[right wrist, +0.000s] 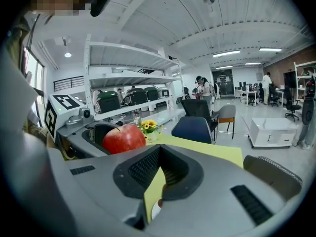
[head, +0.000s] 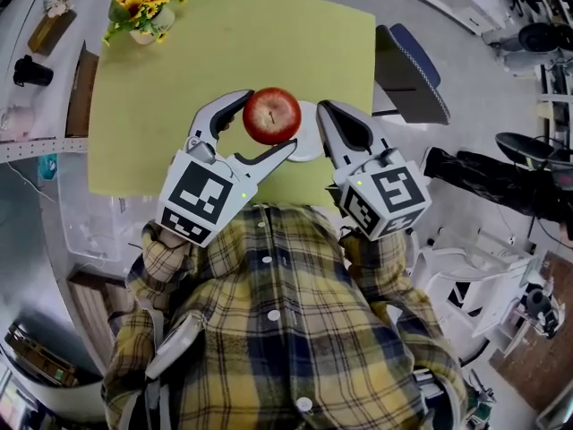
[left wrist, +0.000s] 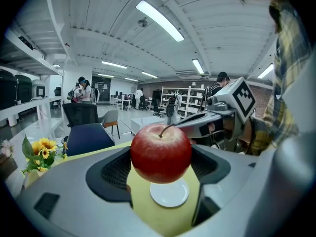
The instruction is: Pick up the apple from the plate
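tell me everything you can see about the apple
The apple is red with paler yellowish flecks, smooth, glossy and whole, with a thin brown stem pointing up. It sits upright, clamped by its sides between the dark ribbed jaws of the left tool. It hangs clear above the small white plate on the yellow-green table, touching neither. Nothing else touches it.

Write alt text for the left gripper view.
A red apple is gripped between the jaws of the left hand-held gripper, held above a small white plate on a yellow-green table. Yellow flowers stand at far left.
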`<state>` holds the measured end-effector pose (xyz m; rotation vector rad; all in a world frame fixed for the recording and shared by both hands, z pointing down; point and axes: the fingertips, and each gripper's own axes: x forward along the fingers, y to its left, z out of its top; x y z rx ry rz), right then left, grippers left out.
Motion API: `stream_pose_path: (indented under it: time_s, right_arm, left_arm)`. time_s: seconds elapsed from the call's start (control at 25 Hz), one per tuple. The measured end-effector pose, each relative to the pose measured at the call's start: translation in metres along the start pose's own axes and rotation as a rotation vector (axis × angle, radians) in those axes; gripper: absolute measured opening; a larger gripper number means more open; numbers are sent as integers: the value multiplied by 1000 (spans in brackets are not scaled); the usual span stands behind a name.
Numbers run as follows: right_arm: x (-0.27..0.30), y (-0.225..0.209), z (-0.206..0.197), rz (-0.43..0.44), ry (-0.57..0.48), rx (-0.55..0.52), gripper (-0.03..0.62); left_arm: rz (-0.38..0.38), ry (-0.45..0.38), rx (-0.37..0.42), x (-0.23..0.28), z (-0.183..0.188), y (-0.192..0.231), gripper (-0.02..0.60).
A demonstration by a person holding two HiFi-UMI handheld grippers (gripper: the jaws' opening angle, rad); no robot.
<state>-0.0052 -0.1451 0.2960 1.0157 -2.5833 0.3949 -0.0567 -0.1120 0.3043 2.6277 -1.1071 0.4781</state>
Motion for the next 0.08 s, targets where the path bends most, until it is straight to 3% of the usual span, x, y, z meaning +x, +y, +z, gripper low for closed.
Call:
stream_pose_path:
  time_s: [0.08]
  right_arm:
    - [-1,-2,0,-3,-1,-3,-3]
  left_arm:
    - [0,-3,4,1,1,0,388]
